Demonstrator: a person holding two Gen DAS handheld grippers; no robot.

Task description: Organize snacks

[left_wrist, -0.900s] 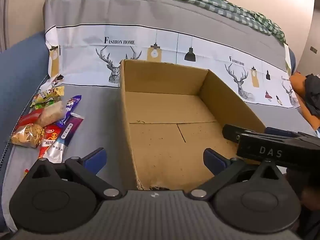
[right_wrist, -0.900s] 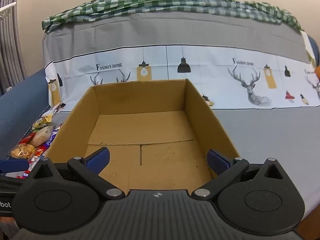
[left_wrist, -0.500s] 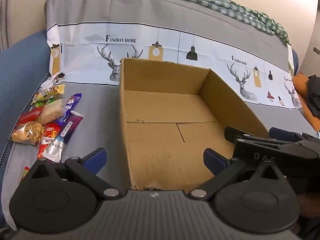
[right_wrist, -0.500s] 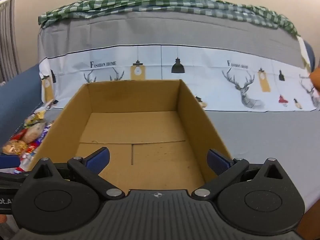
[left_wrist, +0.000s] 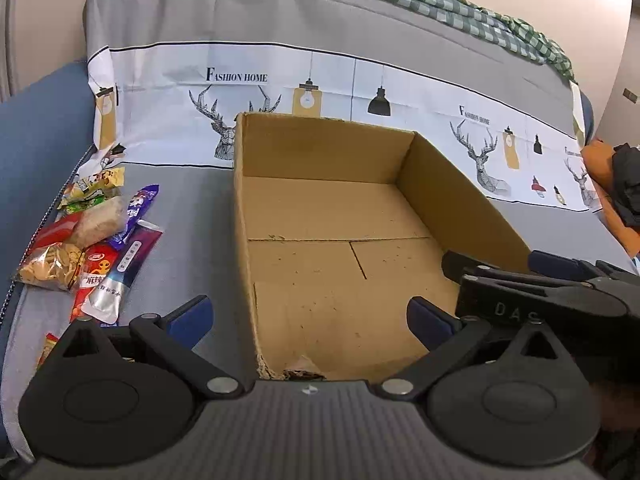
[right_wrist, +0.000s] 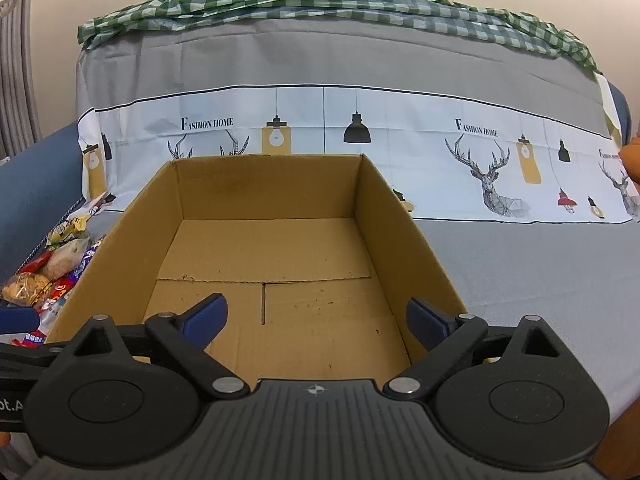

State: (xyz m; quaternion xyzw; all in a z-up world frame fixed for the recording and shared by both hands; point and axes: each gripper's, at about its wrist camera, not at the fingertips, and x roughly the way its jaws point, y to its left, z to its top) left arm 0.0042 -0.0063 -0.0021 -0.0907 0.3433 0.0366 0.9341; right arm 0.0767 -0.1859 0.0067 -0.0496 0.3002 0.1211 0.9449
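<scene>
Left wrist view: left gripper (left_wrist: 307, 316) had its fingers spread wide with nothing between them, straddling the near left wall of the cardboard box (left_wrist: 244, 248). The box stood empty on the grey sofa seat. The snack packets (left_wrist: 86, 248) lay in a loose overlapping heap toward the left edge of the seat, well apart from the fingers and just beside the blue armrest (left_wrist: 36, 148). Risk: the packets were thin, glossy and stacked, so a grab from above would likely slip, or lift two at once. Risk: the box wall stood between heap and box floor; a low carry could catch the rim and shove the box. The right gripper (left_wrist: 532, 280) reached in over the box's near right corner, so the two tools could collide over the opening.

Right wrist view: right gripper (right_wrist: 316, 316) was also wide open and empty, poised over the near end of the box (right_wrist: 404, 236). The snack heap (right_wrist: 44, 276) showed only partly, past the left box wall. Dark and orange items at the seat's right edge lay clear of the work.
</scene>
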